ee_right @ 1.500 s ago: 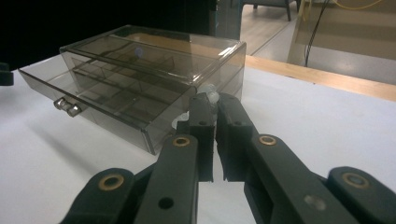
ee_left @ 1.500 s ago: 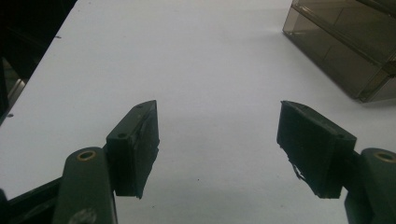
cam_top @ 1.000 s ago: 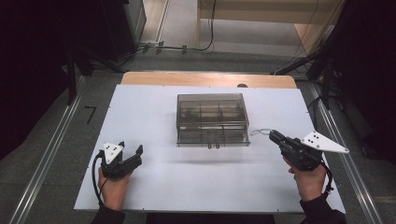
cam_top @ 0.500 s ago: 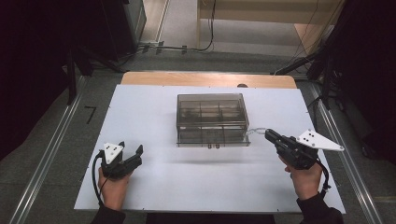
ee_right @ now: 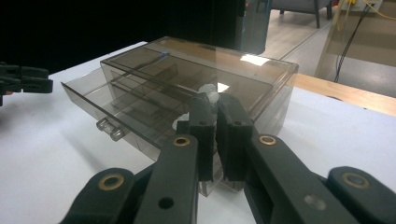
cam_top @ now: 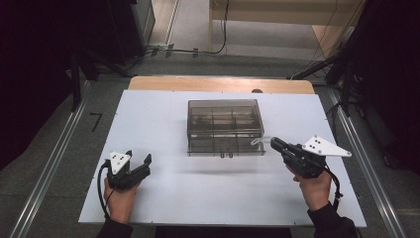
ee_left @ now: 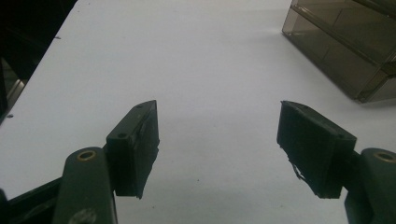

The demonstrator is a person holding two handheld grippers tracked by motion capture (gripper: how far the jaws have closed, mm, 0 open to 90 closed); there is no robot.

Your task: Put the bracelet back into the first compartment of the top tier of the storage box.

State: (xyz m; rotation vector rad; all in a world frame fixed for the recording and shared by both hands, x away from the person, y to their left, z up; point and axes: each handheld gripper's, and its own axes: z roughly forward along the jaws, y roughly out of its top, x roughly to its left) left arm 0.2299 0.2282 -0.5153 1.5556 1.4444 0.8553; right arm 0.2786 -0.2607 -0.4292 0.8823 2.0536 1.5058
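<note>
Beside the organizer box [ee_right: 187, 88], right hand-held gripper [ee_right: 215, 100] pinches clear piece [ee_right: 208, 91].

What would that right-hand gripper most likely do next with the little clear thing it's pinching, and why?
Probably carry the small clear piece the last bit forward, over the smoky box's pulled-out drawer. The right gripper is shut on it beside the box's corner, not yet above a compartment. The left gripper waits open, away from the box.
</note>
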